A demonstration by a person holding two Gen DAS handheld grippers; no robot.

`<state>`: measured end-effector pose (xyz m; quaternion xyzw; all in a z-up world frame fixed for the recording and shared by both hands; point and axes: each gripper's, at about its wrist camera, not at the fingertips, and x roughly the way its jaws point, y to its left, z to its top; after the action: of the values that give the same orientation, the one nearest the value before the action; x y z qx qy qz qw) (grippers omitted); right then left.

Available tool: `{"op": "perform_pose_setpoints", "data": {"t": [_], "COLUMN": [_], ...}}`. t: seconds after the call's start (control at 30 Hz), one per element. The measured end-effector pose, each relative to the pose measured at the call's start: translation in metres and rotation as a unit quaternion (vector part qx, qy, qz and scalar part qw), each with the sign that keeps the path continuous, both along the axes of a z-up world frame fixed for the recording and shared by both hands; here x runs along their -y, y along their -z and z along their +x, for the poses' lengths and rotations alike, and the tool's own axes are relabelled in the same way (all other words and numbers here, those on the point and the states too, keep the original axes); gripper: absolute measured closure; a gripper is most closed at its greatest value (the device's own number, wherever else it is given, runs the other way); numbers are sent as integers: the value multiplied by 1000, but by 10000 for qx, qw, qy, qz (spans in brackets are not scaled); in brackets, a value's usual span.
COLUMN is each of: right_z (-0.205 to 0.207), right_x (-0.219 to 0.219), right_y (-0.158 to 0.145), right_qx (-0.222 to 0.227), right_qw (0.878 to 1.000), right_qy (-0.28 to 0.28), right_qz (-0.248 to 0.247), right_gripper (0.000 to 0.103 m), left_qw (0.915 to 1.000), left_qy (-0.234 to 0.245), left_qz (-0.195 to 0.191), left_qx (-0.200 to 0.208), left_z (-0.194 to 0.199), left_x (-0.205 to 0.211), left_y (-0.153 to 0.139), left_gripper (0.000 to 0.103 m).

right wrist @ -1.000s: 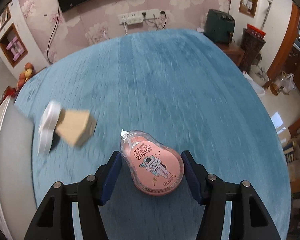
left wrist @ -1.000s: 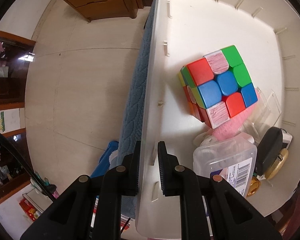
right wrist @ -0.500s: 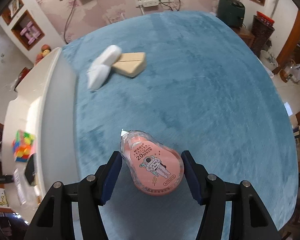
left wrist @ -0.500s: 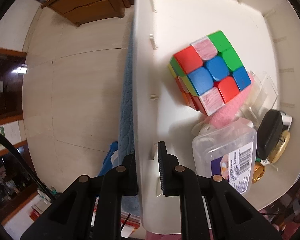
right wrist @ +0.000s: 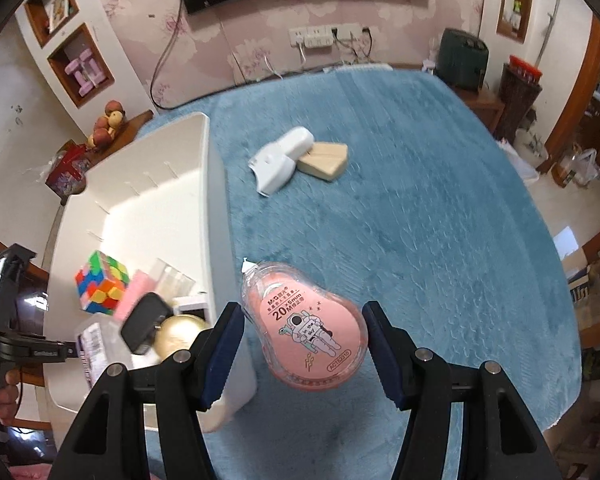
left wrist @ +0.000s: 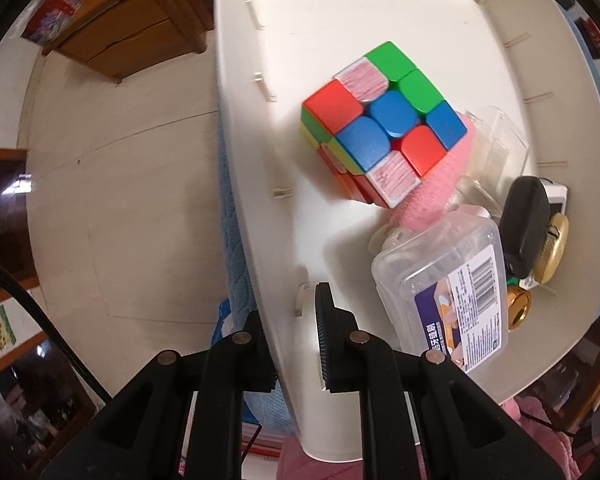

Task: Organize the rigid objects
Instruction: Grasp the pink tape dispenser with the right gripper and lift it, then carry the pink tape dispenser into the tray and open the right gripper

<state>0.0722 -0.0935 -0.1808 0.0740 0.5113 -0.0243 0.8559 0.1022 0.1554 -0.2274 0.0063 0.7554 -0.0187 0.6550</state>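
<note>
The right gripper point(right wrist: 302, 346) is clamped on a pink correction tape point(right wrist: 305, 330), held above the blue tablecloth point(right wrist: 420, 220) just beside the white bin point(right wrist: 216, 200). The left gripper point(left wrist: 292, 344) is closed on the bin's side wall point(left wrist: 236, 120), one finger inside, one outside. In the bin lie a puzzle cube point(left wrist: 380, 140), a clear plastic box point(left wrist: 444, 292) and a black object point(left wrist: 526, 224). Farther off on the cloth, a white object point(right wrist: 282, 158) touches a wooden block point(right wrist: 324, 158)
</note>
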Motion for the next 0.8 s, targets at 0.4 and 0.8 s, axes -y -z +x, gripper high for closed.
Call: {"op": "perform_pose_setpoints", "data": {"t": [0.4,0.8], "right_z": [-26,-40], "right_x": [-61,-135], "right_y": [-24,-26], "right_qx": [519,742], "right_qw": [9983,9874], "right_qy": [-271,-1324], "right_qz": [-44,-457], "right_gripper": [41,41], "left_qw": [9976,9949], "left_qy": [690,985], "left_qz": [-65,-206], "left_qx": [-15,-47], "left_z": [0,-1], "left_x": [14,13], "left_y": [-2,2], "left_gripper": [89,89]}}
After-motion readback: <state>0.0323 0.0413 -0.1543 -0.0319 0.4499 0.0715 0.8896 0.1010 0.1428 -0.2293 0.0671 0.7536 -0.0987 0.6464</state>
